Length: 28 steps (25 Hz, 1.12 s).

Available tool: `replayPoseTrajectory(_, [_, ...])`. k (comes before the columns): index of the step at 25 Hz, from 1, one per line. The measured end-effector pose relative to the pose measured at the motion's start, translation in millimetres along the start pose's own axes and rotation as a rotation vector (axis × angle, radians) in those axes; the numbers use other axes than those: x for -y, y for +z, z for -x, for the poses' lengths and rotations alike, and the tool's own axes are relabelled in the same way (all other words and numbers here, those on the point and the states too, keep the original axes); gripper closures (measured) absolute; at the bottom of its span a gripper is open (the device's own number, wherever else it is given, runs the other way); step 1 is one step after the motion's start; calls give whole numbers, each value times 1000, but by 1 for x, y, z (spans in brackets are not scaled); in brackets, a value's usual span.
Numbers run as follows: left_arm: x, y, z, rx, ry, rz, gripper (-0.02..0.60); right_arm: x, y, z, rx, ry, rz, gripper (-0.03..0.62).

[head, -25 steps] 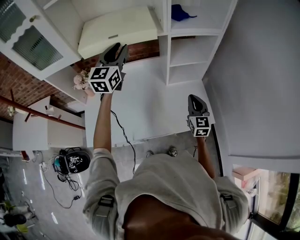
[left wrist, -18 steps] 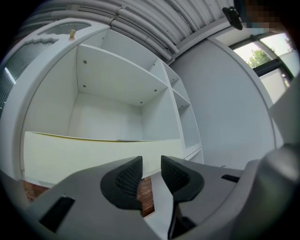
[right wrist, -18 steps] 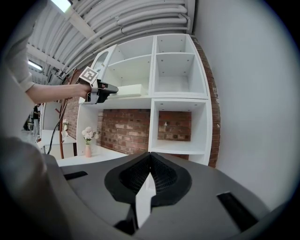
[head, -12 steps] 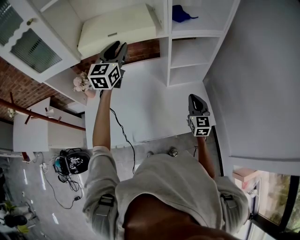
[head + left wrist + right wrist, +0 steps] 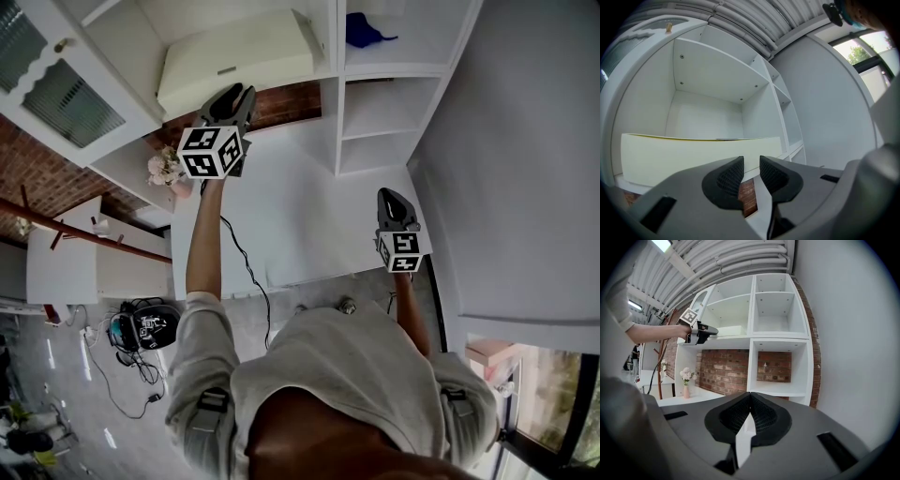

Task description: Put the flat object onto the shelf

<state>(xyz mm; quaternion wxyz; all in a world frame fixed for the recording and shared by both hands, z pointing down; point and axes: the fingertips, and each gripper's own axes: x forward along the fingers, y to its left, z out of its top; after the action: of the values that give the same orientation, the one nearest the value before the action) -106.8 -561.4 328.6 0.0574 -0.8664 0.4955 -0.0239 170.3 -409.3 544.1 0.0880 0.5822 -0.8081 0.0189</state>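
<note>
The flat object (image 5: 244, 56) is a cream, thin, wide box lying in a compartment of the white shelf unit (image 5: 337, 122). In the left gripper view its long side (image 5: 693, 154) stretches across just beyond my jaws. My left gripper (image 5: 239, 91) is held level in front of the box's lower edge. Its jaws (image 5: 751, 164) stand a little apart with nothing between them, and they have just been closing. The right gripper view shows the box (image 5: 729, 331) and the left gripper (image 5: 712, 332) at the shelf. My right gripper (image 5: 392, 195) hangs lower at the right, shut and empty (image 5: 750, 397).
A blue thing (image 5: 361, 28) lies in the top right compartment. A vase of flowers (image 5: 164, 167) stands on the counter by the brick wall (image 5: 726, 376). A glazed cabinet door (image 5: 56, 84) hangs open at the left. A headset (image 5: 141, 323) and cables lie on the floor.
My left gripper has shifted slightly in front of the shelf. The flat object has stayed in its compartment. The right gripper has kept still.
</note>
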Motion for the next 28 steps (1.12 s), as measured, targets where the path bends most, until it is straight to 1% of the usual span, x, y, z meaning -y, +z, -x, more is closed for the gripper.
replayPoseTrajectory(2, [0,0,1,-2,1,2,468,-1,0,0,2,3,0,566])
replayPoseTrajectory(5, [2,0,4,-3,-4,6,448,-3,1,3,0,5,1,566])
replayPoseTrajectory(9, [9,-3,11,-5,-12,0,451,-5,0,7,-3,7,1,566])
replayPoseTrajectory(17, [25,-21,35,-19,-10,22,503,-18,-1,18,-5,32,9,566])
replayPoseTrajectory(24, [42,-44,62,-26,-16,76,555,-33,-1,28,-8,59,16,566])
replayPoseTrajectory(28, [52,-63,77,-41,-22,101,565,-41,-2,30,-8,74,17,566])
